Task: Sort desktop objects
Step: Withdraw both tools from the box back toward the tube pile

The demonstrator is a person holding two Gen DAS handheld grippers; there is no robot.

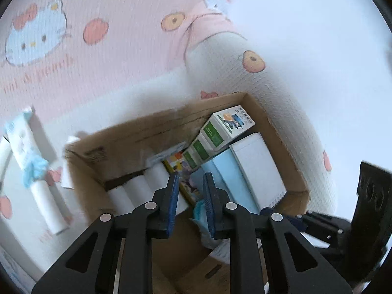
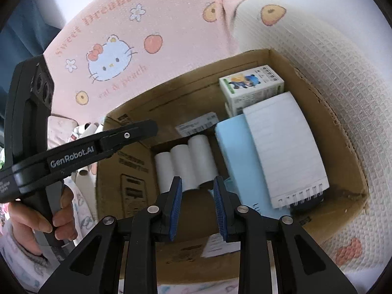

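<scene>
An open cardboard box (image 2: 343, 132) sits on a pink cartoon-print cloth (image 2: 152, 14). Inside lie three white paper rolls (image 2: 188, 161), a white spiral notebook (image 2: 286, 147) on a light blue book (image 2: 240, 156), and small white-and-green cartons (image 2: 252, 85). My right gripper (image 2: 198, 183) is open and empty, just above the rolls. My left gripper (image 1: 191, 178) is open and empty over the box (image 1: 274, 127), above the rolls (image 1: 137, 191) and a colourful book (image 1: 181, 169). The left gripper also shows from the side in the right wrist view (image 2: 147, 127).
Outside the box on the left lie a white roll (image 1: 46, 201) with a blue-and-white wrapper (image 1: 27, 152) on the cloth. More small rolls (image 2: 85, 132) lie by the box's left corner. The right gripper's black body (image 1: 367, 208) is at the right edge.
</scene>
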